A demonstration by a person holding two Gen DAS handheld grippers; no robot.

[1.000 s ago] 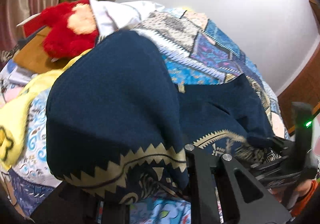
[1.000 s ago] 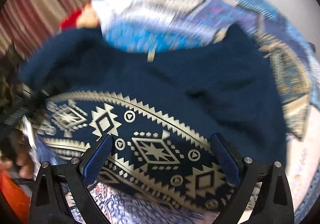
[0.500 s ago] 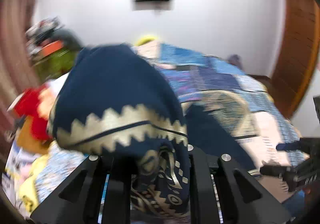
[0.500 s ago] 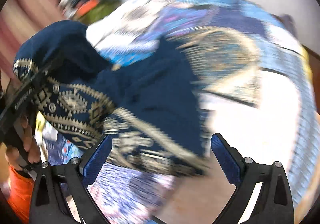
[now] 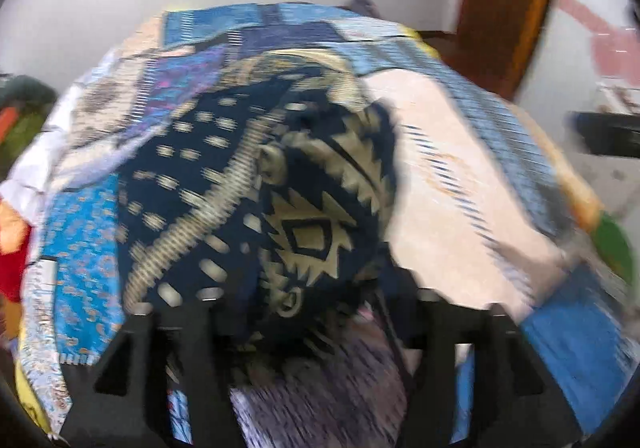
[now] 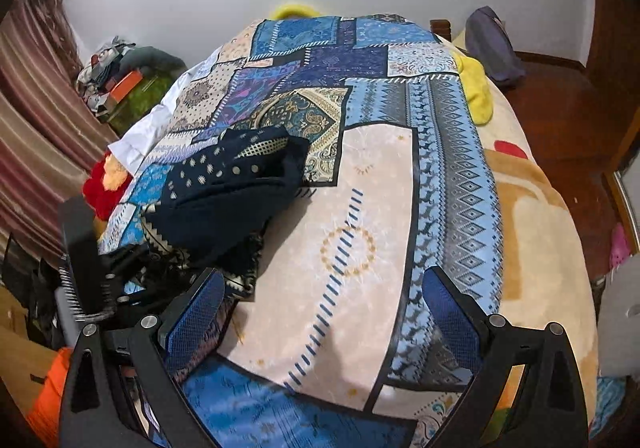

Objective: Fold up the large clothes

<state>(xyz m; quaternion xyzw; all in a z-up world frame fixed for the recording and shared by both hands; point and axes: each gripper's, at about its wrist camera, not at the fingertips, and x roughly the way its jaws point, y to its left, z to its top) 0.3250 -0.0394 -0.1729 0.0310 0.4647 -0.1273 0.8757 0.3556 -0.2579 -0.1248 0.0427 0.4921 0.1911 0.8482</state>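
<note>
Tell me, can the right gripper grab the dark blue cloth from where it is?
Probably yes. The right gripper is open and empty, the cloth lies just to its left on the bed, and nothing sits between them.

left wrist view motion-blurred; right wrist view sharp, even light, fisheye-warped edges.

Matt woven navy garment (image 6: 224,188), soft cloth patchwork bedspread (image 6: 372,208), glossy wooden floor (image 6: 560,108)
</note>
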